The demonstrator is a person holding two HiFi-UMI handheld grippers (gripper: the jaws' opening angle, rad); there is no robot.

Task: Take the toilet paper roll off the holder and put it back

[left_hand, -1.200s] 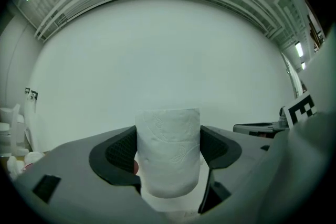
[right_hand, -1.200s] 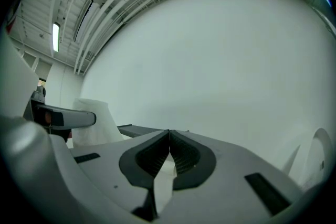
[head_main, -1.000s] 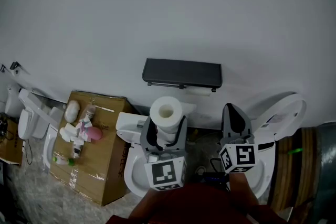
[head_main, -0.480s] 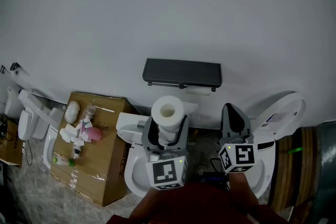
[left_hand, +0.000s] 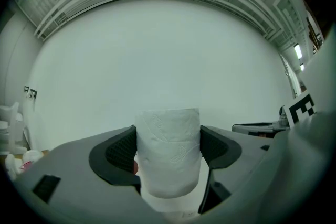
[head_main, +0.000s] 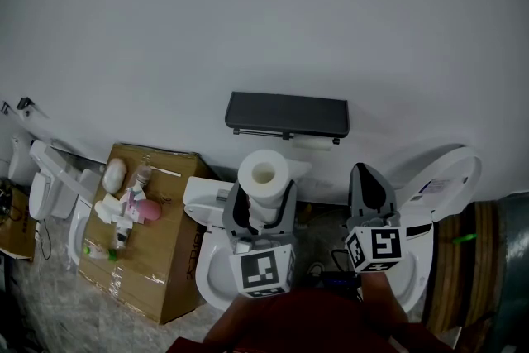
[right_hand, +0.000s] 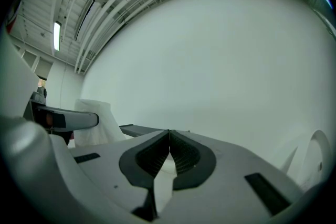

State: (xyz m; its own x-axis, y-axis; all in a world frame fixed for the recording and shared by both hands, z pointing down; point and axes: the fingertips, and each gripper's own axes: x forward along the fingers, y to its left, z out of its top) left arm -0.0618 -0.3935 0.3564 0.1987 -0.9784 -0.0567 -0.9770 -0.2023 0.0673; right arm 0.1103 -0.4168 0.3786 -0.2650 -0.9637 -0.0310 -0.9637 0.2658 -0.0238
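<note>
The left hand-held gripper (left_hand: 168,150) squeezes the soft, bumpy, round white toilet paper roll (left_hand: 168,136). The right hand-held gripper (right_hand: 169,145) has its ribbed dark jaws pinched together, empty.

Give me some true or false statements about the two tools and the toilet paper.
1. The left tool is shut on the toilet paper roll. True.
2. The right tool has its jaws wide apart. False: they are together, with nothing between them.
3. The roll sits on the dark holder on the wall. False: it is in the left tool, apart from the holder.
4. In the head view, a cardboard box stands left of the left tool. True.
</note>
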